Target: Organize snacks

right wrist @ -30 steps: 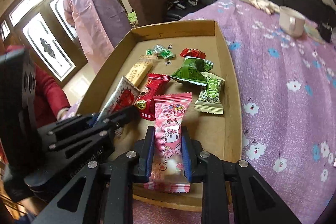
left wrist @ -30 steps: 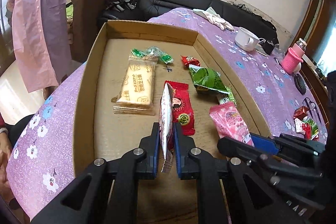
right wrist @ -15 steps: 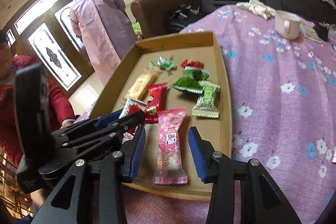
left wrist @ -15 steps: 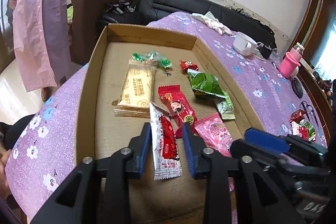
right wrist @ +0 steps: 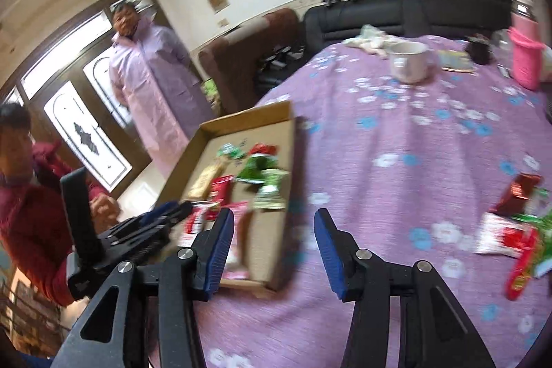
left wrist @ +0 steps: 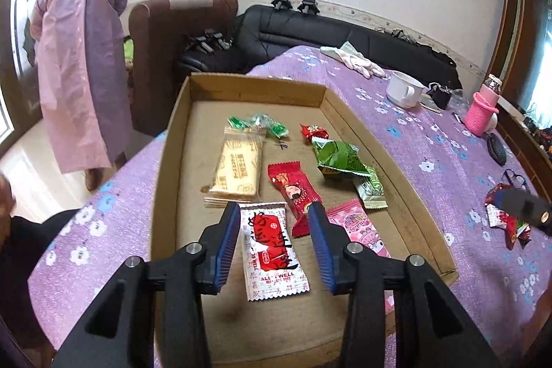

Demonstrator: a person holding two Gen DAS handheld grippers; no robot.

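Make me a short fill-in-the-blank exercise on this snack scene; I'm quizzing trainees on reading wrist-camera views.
1. The white and red packet lies flat inside the ____ tray.
2. The left gripper has its jaws ____, one on each side of that packet.
3. The right gripper holds ____ between its fingers.
4. The white mug stands on the ____ flowered tablecloth.

Missing words: cardboard; open; nothing; purple

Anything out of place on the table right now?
Yes: a small pile of snack packets lies loose on the purple tablecloth, outside the cardboard tray that holds the other snacks. Inside the tray, the green packet lies crumpled, partly over a smaller green one. Nothing looks spilled.
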